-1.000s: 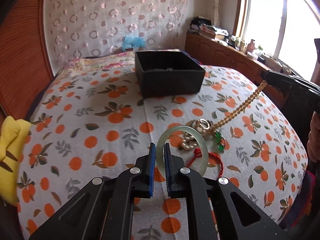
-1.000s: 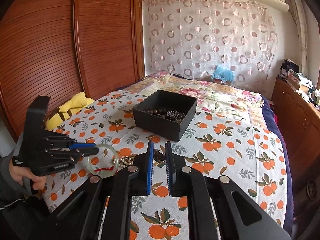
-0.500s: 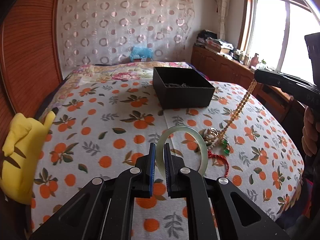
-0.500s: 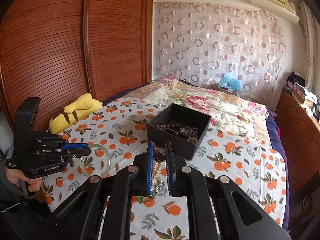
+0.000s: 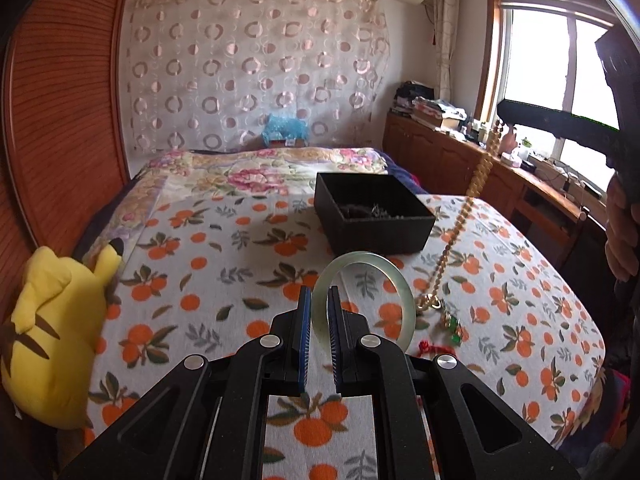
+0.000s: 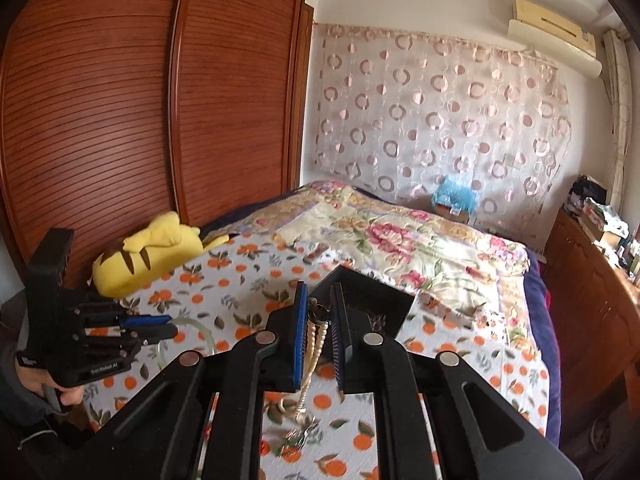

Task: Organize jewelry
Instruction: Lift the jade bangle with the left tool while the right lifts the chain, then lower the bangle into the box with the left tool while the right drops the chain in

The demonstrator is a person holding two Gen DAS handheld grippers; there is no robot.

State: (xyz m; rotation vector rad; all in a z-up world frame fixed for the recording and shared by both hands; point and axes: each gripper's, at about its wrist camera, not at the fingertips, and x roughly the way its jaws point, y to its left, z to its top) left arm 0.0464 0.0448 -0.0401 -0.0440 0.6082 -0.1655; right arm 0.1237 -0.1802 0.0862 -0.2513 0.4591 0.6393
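Bed (image 5: pixel 224 264) under an orange-print sheet, filling the lower and middle frame. Floral quilt (image 5: pixel 256 172) spread across the far end, at centre. Black box (image 5: pixel 374 224) sitting on the sheet right of centre. Yellow plush (image 5: pixel 52 332) lying at the left edge. Red cord (image 5: pixel 434 347) and green beads (image 5: pixel 454 326) resting on the sheet, lower right of centre.

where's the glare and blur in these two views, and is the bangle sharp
Left wrist view: the window is blown out white, fisheye bends the wardrobe, and the jade bangle in the left gripper is sharp. Right wrist view: even light, but the bead necklace hanging from the right gripper blurs at its lower end.
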